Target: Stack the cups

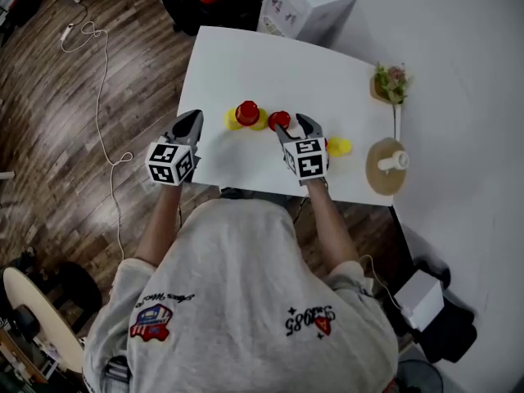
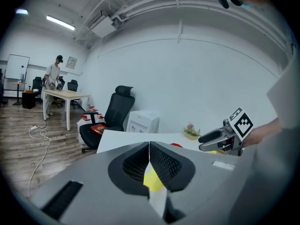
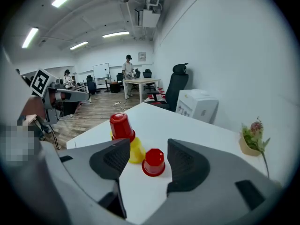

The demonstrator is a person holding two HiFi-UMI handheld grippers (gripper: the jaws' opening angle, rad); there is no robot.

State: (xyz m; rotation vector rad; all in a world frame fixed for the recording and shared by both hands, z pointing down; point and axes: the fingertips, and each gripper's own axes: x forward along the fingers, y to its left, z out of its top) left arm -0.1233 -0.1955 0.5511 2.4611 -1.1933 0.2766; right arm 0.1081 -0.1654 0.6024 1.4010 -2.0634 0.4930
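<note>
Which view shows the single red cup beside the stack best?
The right gripper view: the single red cup stands whole, upside down, seen between the open jaws. The head view shows the cup small, beside the right gripper. The left gripper view shows only a red sliver.

White table (image 1: 246, 64), potted plant (image 1: 390, 83) on it; white box (image 1: 307, 2), office chair (image 2: 117, 108) beyond.
</note>
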